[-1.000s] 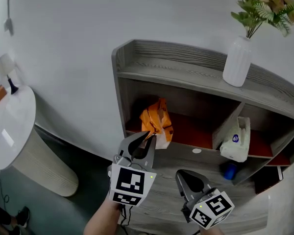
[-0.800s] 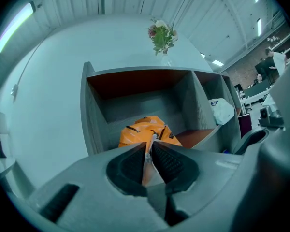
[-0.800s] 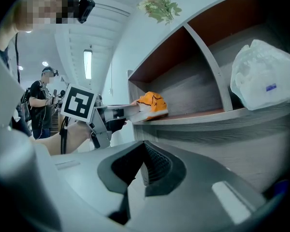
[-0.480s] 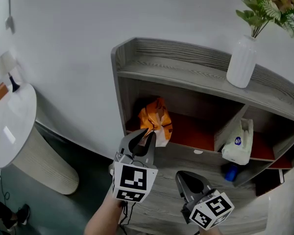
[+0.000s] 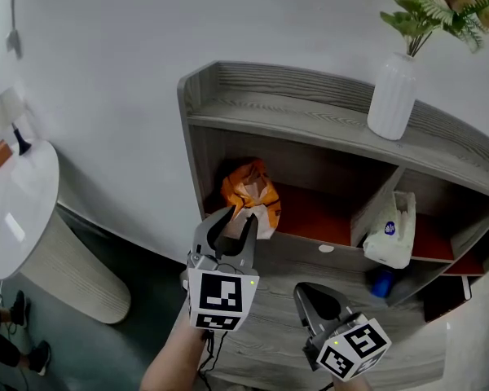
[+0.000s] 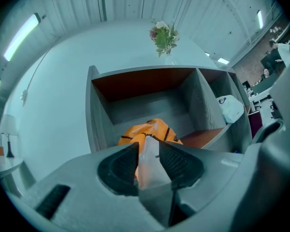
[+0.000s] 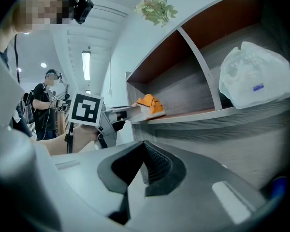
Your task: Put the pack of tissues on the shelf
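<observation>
On the shelf (image 5: 310, 125), left bay, the pack (image 5: 248, 198) is laid, its flap between the opening jaws of the left gripper (image 5: 238, 218), the right gripper (image 5: 308, 290) pressed together empty; only withdrawal is judged left.

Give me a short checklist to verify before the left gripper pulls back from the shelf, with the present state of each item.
1. The pack of tissues lies in the left compartment of the shelf: ok.
2. The left gripper has let go: cannot tell. Its jaws are opening, but the pack's pale end is between them.
3. The pack sits steady without the gripper: cannot tell. It lies near the front edge.
4. The white bag in the next compartment is apart from the pack: ok.
5. The right gripper is shut, holds nothing and is outside the compartment: ok.
</observation>
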Available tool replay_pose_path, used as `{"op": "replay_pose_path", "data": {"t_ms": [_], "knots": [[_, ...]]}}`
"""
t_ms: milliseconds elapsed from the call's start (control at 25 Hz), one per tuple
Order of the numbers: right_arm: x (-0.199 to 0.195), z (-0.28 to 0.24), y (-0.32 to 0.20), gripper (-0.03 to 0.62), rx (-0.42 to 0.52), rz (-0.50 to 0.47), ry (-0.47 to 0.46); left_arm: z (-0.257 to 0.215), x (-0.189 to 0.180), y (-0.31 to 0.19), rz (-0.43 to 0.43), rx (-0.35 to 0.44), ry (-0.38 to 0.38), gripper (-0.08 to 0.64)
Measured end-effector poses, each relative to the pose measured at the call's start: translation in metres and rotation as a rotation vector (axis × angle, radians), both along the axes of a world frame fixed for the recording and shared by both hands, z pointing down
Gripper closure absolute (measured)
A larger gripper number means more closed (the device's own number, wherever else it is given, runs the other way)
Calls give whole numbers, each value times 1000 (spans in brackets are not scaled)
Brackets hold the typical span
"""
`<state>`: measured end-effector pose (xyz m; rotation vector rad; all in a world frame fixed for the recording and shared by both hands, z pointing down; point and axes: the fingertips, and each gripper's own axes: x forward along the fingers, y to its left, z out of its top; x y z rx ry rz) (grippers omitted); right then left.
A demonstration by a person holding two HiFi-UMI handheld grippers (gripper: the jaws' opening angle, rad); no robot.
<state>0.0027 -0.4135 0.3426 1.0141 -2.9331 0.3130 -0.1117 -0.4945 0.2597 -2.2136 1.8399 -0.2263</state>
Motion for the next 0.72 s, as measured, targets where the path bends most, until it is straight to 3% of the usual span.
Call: {"op": "replay_pose_path", "data": {"t_ms": [280,720], "knots": [[3,2,8,591,-5,2,-5,-4,-3,12,-15,37,12,351],[-1,1,25,591,7,8,-11,8,-2,49,37,23,44,379]]}}
